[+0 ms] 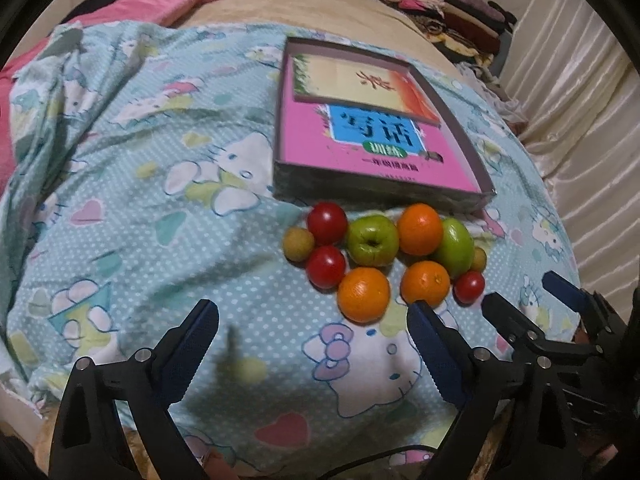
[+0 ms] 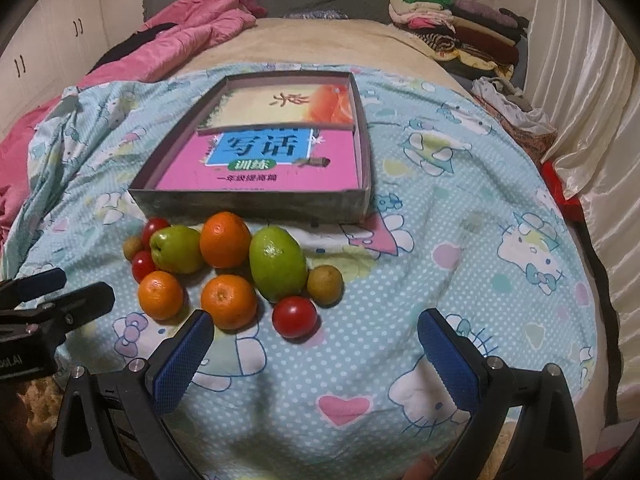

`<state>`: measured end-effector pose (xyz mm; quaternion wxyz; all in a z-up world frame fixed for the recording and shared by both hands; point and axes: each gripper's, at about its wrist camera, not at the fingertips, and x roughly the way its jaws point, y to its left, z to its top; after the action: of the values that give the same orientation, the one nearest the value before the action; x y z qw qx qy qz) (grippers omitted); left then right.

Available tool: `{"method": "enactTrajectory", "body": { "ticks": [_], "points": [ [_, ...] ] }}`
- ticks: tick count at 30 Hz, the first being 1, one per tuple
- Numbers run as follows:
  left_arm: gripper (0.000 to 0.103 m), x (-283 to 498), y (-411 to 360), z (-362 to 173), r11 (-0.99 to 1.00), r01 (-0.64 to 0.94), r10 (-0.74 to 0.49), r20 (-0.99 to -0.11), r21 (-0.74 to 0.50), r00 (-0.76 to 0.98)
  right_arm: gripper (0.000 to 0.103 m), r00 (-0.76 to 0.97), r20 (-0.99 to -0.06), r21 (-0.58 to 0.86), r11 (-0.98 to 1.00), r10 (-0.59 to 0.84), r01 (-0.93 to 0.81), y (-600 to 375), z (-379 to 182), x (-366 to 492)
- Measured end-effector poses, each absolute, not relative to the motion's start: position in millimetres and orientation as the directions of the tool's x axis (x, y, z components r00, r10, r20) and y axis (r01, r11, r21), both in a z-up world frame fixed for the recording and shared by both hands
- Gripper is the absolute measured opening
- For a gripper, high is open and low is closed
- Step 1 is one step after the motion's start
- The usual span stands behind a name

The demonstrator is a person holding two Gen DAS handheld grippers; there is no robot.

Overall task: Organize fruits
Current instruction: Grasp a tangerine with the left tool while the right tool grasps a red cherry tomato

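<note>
Fruit cluster is sitting on the light-blue cartoon-cat bedsheet, just in front of the shallow grey cardboard tray holding a pink book and a beige one. No fruit is lying in the tray.

Left gripper is hovering over the sheet, jaws spread wide, nothing between them. Its right fingertip is sitting just beside the near-right orange mandarin; whether they touch I cannot tell. Right gripper is likewise hovering with jaws spread and empty, the nearest small red tomato lying just beyond the gap.

Left wrist view is showing both far-side red tomatoes and the tan longan clearly, plus the dimpled green apple; the second longan there is mostly hidden behind the oblong green fruit. Right wrist view is exposing that brown longan fully, and white cupboards along the left wall. Each view is catching the other gripper at its edge.
</note>
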<state>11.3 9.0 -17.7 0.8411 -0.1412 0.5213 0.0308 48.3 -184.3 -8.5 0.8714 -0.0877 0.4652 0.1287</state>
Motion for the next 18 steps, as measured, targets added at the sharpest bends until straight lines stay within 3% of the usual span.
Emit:
{"method": "enactTrajectory", "body": {
  "ticks": [4, 6, 7, 18],
  "points": [
    [0.093, 15.2, -2.4, -21.3, 0.965, -0.153, -0.124, -0.885, -0.213, 0.449, 0.102, 0.509, -0.851, -0.025, 0.958, 0.130, -0.286, -187.4, -15.3, 52.8],
    [0.068, 19.1, -8.5, -23.2, 0.966, -0.124, -0.151, -0.884, -0.227, 0.442, 0.102, 0.498, -0.858, -0.022, 0.960, 0.125, -0.279, -188.6, -18.3, 55.1],
    [0.064, 22.4, -12.4, -25.9, 0.966, -0.111, -0.163, -0.887, -0.232, 0.432, 0.100, 0.493, -0.862, -0.022, 0.961, 0.123, -0.277, -188.9, -19.8, 56.2],
    [0.058, 37.4, -22.2, -43.3, 0.972, -0.085, -0.171, -0.904, -0.221, 0.392, 0.063, 0.418, -0.899, 0.004, 0.958, 0.128, -0.285, -185.6, -39.6, 68.2]
  ]
}}
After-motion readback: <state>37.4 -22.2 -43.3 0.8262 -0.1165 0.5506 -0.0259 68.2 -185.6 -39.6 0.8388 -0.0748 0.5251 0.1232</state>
